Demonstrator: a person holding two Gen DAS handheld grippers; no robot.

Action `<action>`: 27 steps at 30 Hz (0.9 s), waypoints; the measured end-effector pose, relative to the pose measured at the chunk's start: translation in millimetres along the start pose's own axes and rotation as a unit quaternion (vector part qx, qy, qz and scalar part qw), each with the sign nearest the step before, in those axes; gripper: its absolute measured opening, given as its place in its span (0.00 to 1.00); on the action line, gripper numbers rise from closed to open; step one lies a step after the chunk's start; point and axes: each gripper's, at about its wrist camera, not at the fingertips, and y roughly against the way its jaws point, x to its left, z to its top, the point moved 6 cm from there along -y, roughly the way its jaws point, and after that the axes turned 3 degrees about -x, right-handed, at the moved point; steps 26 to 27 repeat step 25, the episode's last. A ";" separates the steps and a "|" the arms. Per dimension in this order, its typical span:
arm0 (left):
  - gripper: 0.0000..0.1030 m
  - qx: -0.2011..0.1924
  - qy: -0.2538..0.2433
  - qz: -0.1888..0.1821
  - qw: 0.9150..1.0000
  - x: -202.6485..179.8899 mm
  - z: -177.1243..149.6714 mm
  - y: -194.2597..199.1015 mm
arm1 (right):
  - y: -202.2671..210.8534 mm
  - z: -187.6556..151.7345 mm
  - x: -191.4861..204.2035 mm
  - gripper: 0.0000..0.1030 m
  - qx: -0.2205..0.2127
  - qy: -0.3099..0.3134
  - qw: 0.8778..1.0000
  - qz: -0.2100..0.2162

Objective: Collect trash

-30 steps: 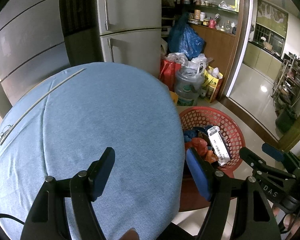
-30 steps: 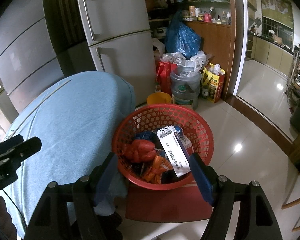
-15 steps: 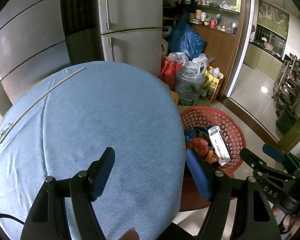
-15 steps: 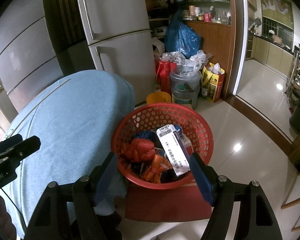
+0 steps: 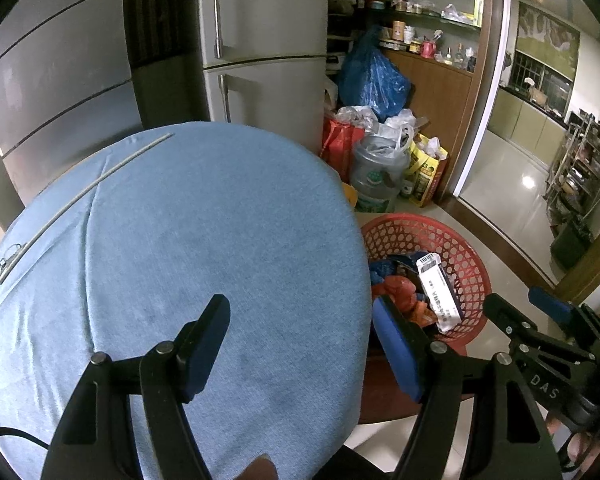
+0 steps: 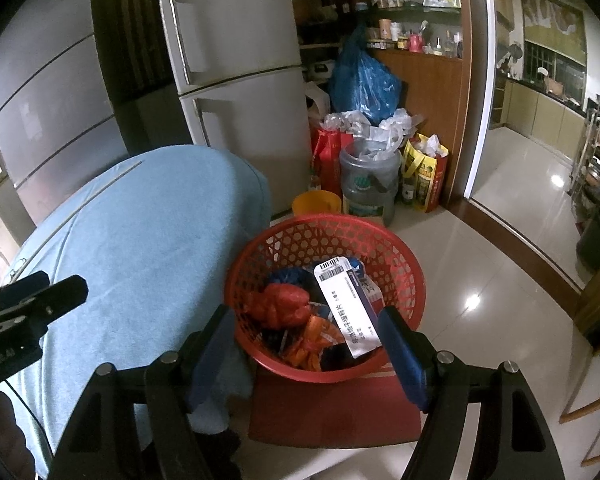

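Your left gripper [image 5: 300,340] hovers over the blue-covered desk [image 5: 188,232], fingers spread wide and holding nothing. Your right gripper [image 6: 306,344] is just as wide and bare above the red basket [image 6: 404,276], where the trash [image 6: 284,304] lies, likely ready for another pickup.

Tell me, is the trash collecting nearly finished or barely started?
Seemingly near the end. Done: the red basket already holds a white box, a red bag and orange wrappers. In hand: nothing; the left gripper and right gripper are open. Left: no loose trash shows on the blue tablecloth.
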 end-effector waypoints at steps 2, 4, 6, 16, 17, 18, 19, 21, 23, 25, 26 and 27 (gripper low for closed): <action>0.72 -0.001 0.000 0.000 1.000 0.4 0.8 0.4 | 1.3 0.8 2.1 0.75 -0.003 0.004 1.000 -0.001; 0.72 -0.001 -0.001 0.001 1.000 0.3 0.9 0.8 | 1.7 0.8 2.8 0.75 -0.004 0.004 1.000 0.000; 0.72 -0.002 -0.001 0.001 1.000 0.1 1.0 0.7 | 1.9 1.2 3.3 0.75 -0.003 0.004 1.000 0.001; 0.72 -0.005 0.001 0.001 1.000 1.1 2.0 2.2 | 4.1 1.6 5.8 0.75 -0.008 0.007 1.000 0.001; 0.72 -0.006 0.002 0.000 1.000 1.4 2.1 2.4 | 4.6 1.5 6.2 0.75 -0.008 0.008 1.000 0.001; 0.72 -0.007 0.003 -0.001 1.000 1.7 2.4 2.9 | 4.5 1.4 6.4 0.75 -0.008 0.009 1.000 0.001; 0.72 -0.010 0.003 -0.001 1.000 2.1 2.6 3.7 | 4.4 1.4 6.2 0.75 -0.008 0.009 1.000 0.001; 0.72 -0.014 0.003 -0.003 1.000 2.9 2.9 5.5 | 4.4 1.6 5.9 0.75 -0.007 0.008 1.000 0.001; 0.72 -0.016 0.005 -0.007 1.000 3.4 3.3 6.3 | 4.5 1.8 5.6 0.75 -0.007 0.008 1.000 0.001; 0.72 -0.016 0.004 -0.005 1.000 3.0 3.0 6.4 | 4.6 1.9 5.4 0.75 -0.008 0.008 1.000 0.000; 0.72 -0.016 0.004 -0.005 1.000 3.0 3.0 6.4 | 4.6 1.9 5.4 0.75 -0.008 0.008 1.000 0.000; 0.72 -0.016 0.004 -0.005 1.000 3.0 3.0 6.4 | 4.6 1.9 5.4 0.75 -0.008 0.008 1.000 0.000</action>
